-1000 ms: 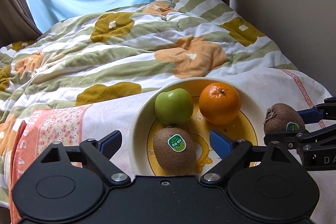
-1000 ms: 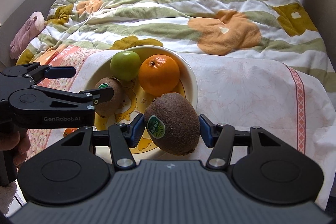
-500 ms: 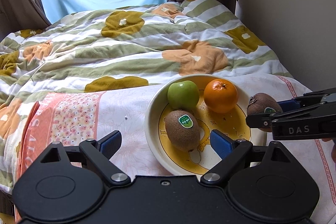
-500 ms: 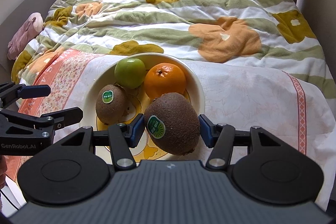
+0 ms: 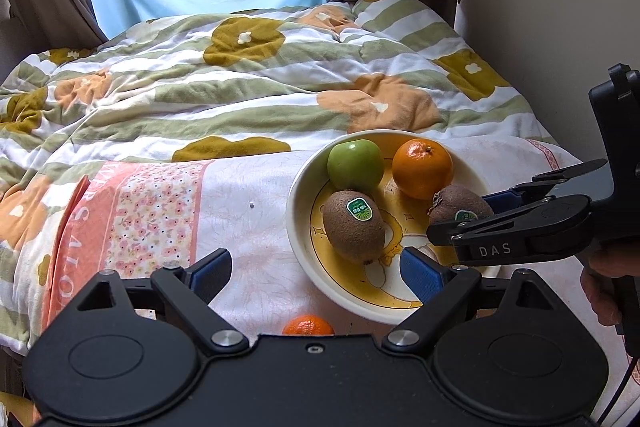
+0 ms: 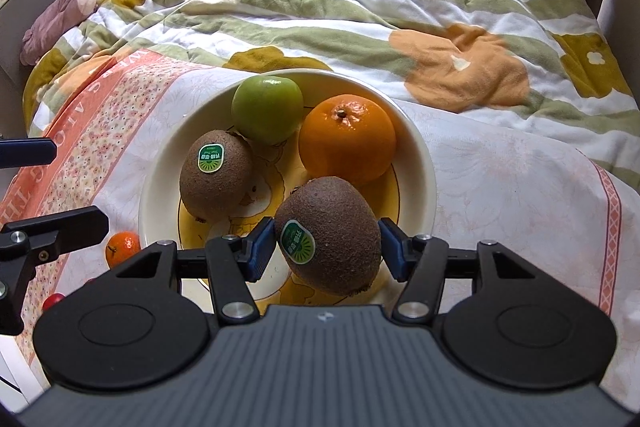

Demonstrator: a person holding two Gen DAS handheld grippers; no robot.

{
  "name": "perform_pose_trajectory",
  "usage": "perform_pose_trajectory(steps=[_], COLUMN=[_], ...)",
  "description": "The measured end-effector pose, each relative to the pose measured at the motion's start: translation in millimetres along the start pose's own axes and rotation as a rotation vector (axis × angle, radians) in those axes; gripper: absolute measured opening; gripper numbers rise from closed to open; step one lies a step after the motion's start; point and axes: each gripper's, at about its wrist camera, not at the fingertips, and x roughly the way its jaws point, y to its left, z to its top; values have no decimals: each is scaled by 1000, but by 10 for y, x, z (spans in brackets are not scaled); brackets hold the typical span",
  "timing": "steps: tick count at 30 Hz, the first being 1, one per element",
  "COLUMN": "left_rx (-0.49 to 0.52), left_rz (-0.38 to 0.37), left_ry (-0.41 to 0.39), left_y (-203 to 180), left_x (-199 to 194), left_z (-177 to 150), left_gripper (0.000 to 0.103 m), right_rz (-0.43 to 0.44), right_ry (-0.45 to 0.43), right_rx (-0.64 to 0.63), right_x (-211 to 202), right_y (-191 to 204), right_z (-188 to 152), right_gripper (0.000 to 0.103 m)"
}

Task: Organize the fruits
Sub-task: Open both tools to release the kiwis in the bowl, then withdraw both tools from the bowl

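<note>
- Right tongs [image 6: 327,247]: clamped on a kiwi [image 6: 328,235], blue pads touching both flanks, green sticker facing the camera; held over the near part of the bowl [image 6: 420,163].
- Left tongs [image 5: 316,273]: spread wide, nothing between the pads; hovering above the bed sheet [image 5: 248,219], right pad over the bowl's near-left rim.
- Ahead of the right tongs, inside the bowl: second kiwi [image 6: 216,181] to the front-left, orange [image 6: 347,139] straight ahead, green apple [image 6: 267,109] beyond, touching the second kiwi.
- Small tangerine [image 5: 308,325] lying on the sheet, outside the bowl, just below and between the left tongs' pads, partly hidden by the tongs' body.
- Small red item [image 6: 53,301] on the sheet to the left of the right tongs; identity not determinable.
- Floral quilt [image 5: 240,87] across the bed beyond both tongs.
- Pinkish soft item [image 6: 60,17] at the far left edge of the bed.
</note>
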Motion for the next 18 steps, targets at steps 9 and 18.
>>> perform_pose_trajectory(steps=[9, 18], left_rx=[-21, -29], left_rz=[0, 37], left_ry=[-15, -71], left_y=[-59, -122], left_x=[-66, -307], left_z=[14, 89], left_gripper=[94, 94], right_rz=[10, 0], right_ry=[-107, -106], right_rx=[5, -28], right_x=[-276, -512], right_y=[-58, -66], right_z=[-38, 20], right_gripper=[103, 103])
